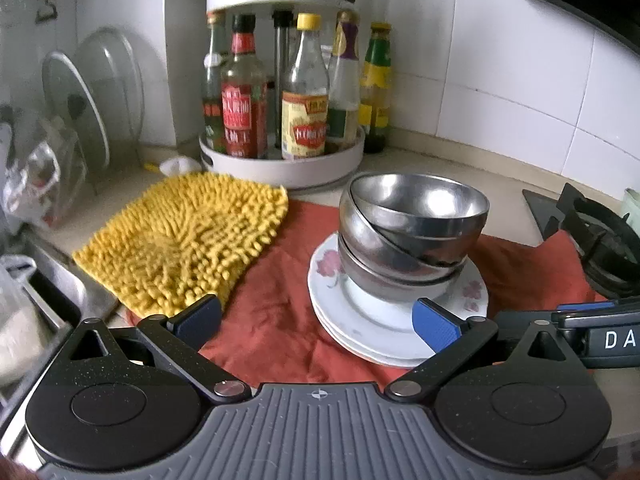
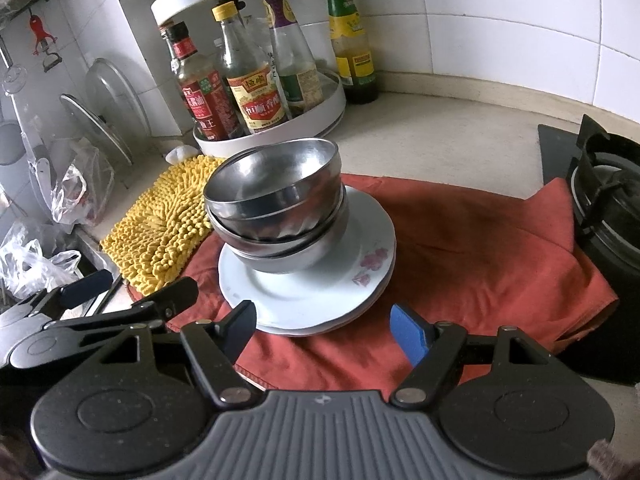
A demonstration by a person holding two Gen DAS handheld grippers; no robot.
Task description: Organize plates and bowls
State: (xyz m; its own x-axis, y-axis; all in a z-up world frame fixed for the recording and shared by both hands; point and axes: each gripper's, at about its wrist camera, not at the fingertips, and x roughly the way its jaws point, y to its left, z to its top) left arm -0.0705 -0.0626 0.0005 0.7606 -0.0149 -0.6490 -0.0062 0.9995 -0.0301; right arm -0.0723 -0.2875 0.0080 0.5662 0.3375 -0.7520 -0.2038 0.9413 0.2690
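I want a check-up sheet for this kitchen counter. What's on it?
Surface: beige counter, orange cloth spread on it.
Job's things: steel bowls nested unevenly on stacked white plates.
Clutter: yellow mop pad, bottle rack, plastic bags.
Grippers: left hand-held gripper open, empty; right hand-held gripper open, empty.
Cables: nothing seen.
Surroundings: white tiles, gas burner, glass lids.

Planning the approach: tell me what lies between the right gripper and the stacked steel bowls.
Only the white floral plates' rim and red cloth separate right gripper from steel bowls, in the right wrist view.
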